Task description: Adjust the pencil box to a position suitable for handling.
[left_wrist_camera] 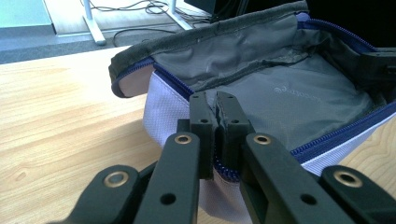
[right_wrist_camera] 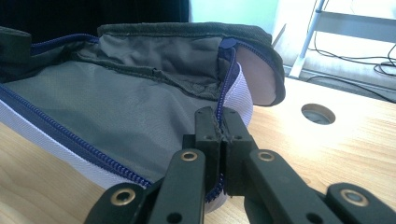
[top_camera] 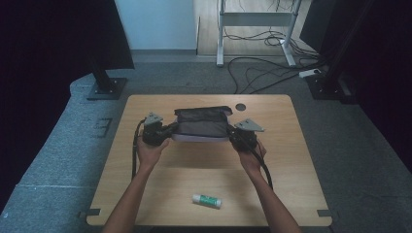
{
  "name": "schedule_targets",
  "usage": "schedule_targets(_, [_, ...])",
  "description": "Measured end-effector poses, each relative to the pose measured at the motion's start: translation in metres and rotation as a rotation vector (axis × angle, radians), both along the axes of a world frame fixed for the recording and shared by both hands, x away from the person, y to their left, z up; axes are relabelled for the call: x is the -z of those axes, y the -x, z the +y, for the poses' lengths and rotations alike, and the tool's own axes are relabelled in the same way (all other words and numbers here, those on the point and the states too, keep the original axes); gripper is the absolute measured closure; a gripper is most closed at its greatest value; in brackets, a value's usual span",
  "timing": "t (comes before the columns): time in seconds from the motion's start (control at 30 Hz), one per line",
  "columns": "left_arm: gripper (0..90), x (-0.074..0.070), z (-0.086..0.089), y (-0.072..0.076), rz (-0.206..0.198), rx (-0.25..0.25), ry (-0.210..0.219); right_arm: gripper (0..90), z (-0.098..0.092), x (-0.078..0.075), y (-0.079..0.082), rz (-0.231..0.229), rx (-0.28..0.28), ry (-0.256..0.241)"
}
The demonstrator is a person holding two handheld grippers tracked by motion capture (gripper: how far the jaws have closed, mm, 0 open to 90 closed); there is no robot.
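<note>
A pouch [top_camera: 202,124] with a grey lining, white mesh sides and a blue zipper lies open at the middle of the table. My left gripper [top_camera: 171,130] pinches its left end; in the left gripper view the jaws are shut on the zipper edge of the pouch [left_wrist_camera: 289,98], and the left gripper [left_wrist_camera: 214,100] holds that rim up. My right gripper [top_camera: 232,133] clamps the right end; in the right gripper view the right gripper [right_wrist_camera: 217,116] is shut on the rim of the pouch [right_wrist_camera: 116,107]. A white and green glue stick [top_camera: 206,200] lies near the table's front edge.
The wooden table [top_camera: 145,194] has a round cable hole [top_camera: 240,107] at the back right, also seen as the hole [right_wrist_camera: 318,113]. Behind the table stand a dark stand base [top_camera: 106,88], a white desk frame [top_camera: 255,19] and floor cables [top_camera: 272,73].
</note>
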State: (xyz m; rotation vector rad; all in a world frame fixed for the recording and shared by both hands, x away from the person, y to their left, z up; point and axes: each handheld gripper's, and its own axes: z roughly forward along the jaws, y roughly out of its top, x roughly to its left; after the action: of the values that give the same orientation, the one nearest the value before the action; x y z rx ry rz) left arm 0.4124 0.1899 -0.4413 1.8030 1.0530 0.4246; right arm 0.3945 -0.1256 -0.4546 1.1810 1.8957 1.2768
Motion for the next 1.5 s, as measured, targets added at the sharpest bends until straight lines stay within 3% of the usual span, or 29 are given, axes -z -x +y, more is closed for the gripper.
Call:
schedule_targets(0.27, [87.0, -0.003, 0.003, 0.006, -0.008, 0.007, 0.011, 86.6, 0.001, -0.001, 0.006, -0.010, -0.013, -0.005])
schedule_targets(0.83, [87.4, 0.006, 0.011, 0.022, 0.002, 0.029, 0.055, 86.7, 0.004, 0.002, 0.022, -0.032, -0.024, -0.029])
schedule_targets(1.13, [87.4, 0.015, 0.011, 0.032, 0.014, 0.050, 0.055, 86.7, 0.001, 0.012, 0.033, -0.015, -0.029, -0.046])
schedule_targets(1.5, [87.1, 0.040, 0.009, 0.039, 0.076, 0.078, 0.049, 86.6, -0.001, 0.036, 0.044, 0.048, -0.037, -0.017])
